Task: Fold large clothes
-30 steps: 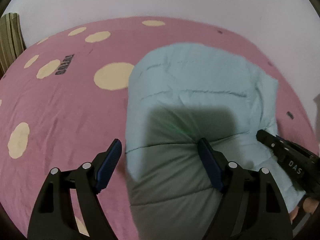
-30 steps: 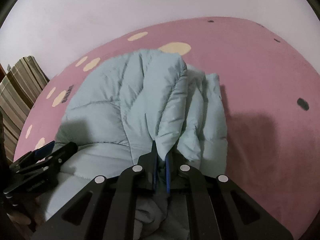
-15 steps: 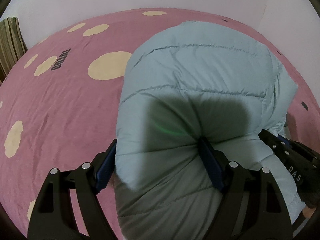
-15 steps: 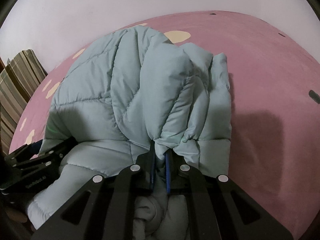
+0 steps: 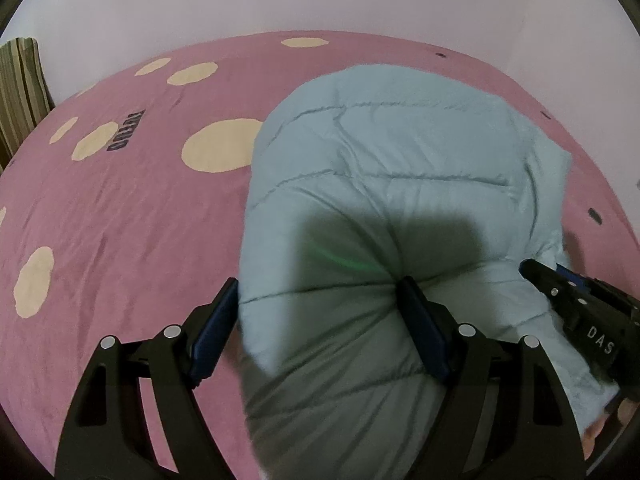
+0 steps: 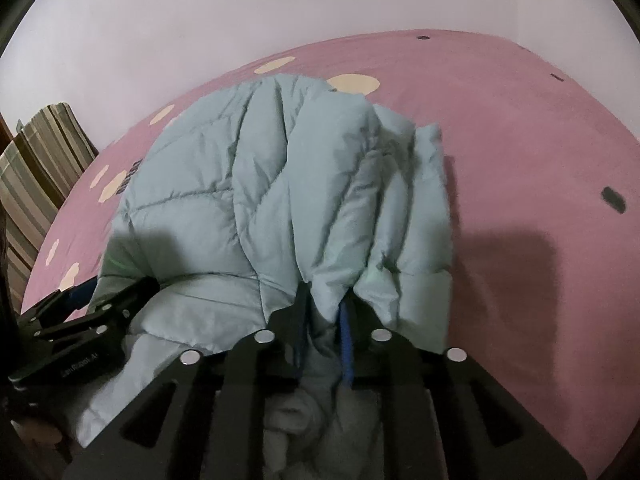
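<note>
The left gripper point(image 5: 320, 320) points steeply downward with its jaws spread wide, a bulky fold of the jacket point(image 5: 384, 168) filling the gap between its blue pads point(image 5: 424, 336). The right gripper point(image 6: 322, 320) points down at a similar slope beside it; its jaws are opening, a narrow gap showing, with a bunched edge of the jacket between them.
</note>
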Available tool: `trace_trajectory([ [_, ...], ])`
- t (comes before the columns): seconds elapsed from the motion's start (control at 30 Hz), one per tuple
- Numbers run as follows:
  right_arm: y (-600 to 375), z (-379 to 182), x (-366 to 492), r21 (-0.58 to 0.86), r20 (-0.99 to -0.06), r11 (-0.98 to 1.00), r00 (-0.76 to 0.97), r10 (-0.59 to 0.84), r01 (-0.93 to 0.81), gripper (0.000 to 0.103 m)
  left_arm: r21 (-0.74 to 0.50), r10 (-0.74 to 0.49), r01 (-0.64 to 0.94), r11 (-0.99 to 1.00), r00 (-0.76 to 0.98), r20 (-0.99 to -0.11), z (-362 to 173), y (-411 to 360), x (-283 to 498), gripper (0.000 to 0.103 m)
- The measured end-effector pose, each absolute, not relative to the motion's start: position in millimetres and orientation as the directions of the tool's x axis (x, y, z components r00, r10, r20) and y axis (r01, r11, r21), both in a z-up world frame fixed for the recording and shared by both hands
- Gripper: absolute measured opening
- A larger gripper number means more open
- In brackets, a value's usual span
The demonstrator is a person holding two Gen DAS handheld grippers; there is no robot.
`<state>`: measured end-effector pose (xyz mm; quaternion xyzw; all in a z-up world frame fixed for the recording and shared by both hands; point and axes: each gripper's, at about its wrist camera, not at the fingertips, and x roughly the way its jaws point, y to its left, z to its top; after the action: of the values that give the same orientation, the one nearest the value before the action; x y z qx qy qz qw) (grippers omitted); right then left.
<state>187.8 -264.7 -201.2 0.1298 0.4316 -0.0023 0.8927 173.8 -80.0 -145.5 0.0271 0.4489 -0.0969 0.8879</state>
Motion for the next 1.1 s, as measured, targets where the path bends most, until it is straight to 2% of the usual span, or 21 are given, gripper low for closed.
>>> trace_trajectory([
  [0.17, -265.8, -153.8, 176.2, 0.136, -0.756, 0.977, 0.654, -0.005, 0.165, 0.026, -0.049, -0.163, 0.189, 0.981, 0.655, -0.738, -101.6, -64.2, 169.5, 0.079],
  [0.27, -260.8, -124.4, 184.0, 0.166, -0.706, 0.978, 0.708, 0.027, 0.128, 0.026, -0.048, -0.156, 0.174, 0.984, 0.686, -0.711, -82.9, -61.1, 183.1, 0.079],
  [0.37, -250.4, -117.6, 207.3, 0.158, -0.684, 0.981, 0.729, 0.029, 0.109, 0.026, -0.046, -0.144, 0.158, 0.986, 0.685, -0.714, -81.5, -67.0, 201.9, 0.079],
  [0.53, -240.4, -146.9, 247.3, 0.124, -0.734, 0.983, 0.679, -0.001, 0.135, 0.026, 0.011, -0.089, 0.15, 0.989, 0.639, -0.764, -111.0, -86.8, 230.1, 0.079],
  [0.67, -241.5, -179.6, 256.8, 0.068, -0.77, 0.984, 0.636, -0.053, 0.164, 0.026, 0.012, -0.074, 0.136, 0.991, 0.612, -0.788, -134.0, -89.6, 238.6, 0.08],
  [0.87, -246.3, -208.4, 268.0, 0.065, -0.777, 0.984, 0.627, -0.055, 0.167, 0.027, 0.045, -0.04, 0.126, 0.991, 0.605, -0.795, -158.9, -100.0, 246.0, 0.081],
  [1.1, -247.8, -222.5, 274.9, 0.068, -0.772, 0.983, 0.633, -0.057, 0.17, 0.027, 0.009, -0.057, 0.109, 0.994, 0.588, -0.807, -177.2, -100.5, 256.8, 0.085],
])
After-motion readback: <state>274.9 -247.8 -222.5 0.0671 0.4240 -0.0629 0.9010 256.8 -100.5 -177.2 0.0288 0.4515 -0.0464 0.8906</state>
